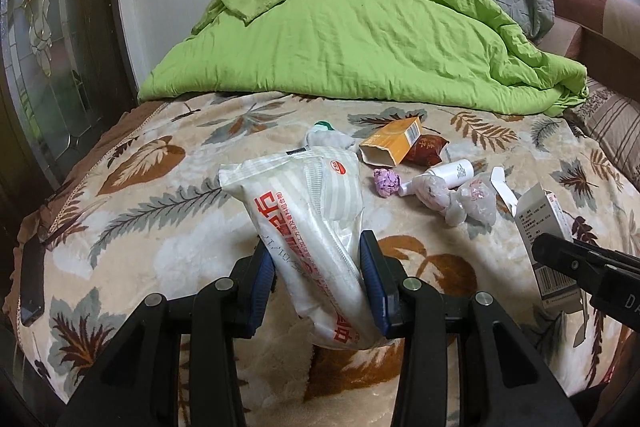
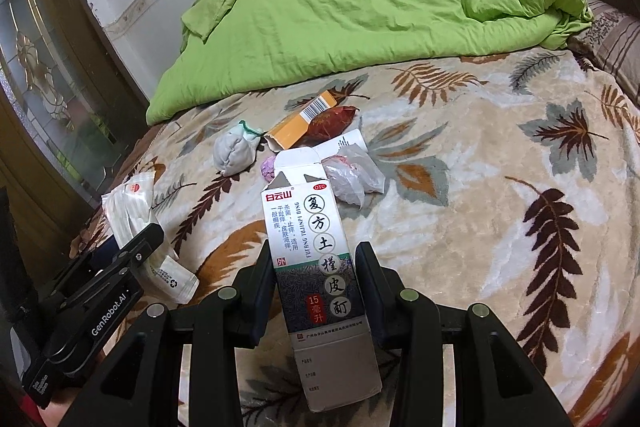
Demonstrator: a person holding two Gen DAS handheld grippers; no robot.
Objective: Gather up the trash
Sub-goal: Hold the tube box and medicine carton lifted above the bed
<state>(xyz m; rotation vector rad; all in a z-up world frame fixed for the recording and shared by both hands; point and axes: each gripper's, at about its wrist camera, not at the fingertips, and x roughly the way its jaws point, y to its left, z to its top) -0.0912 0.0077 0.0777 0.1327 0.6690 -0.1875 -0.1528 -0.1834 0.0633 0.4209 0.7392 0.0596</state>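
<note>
The left gripper (image 1: 318, 279) is clamping a white plastic packet (image 1: 304, 211) with red print between its blue pads, the packet tilting up over the leaf-patterned blanket (image 1: 160, 227); the right gripper (image 2: 316, 287) is pinching an open medicine carton (image 2: 316, 259), its flaps standing up; further back on the blanket an orange box (image 1: 390, 146), a dark red wrapper (image 1: 426, 151), a purple crumpled wad (image 1: 386, 183), a small white bottle (image 1: 448, 173), clear crumpled plastic bags (image 1: 460, 201) and a grey-white bundle (image 2: 234, 151) are lying close together; a green quilt (image 1: 360, 35) is lying heaped behind them.
</note>
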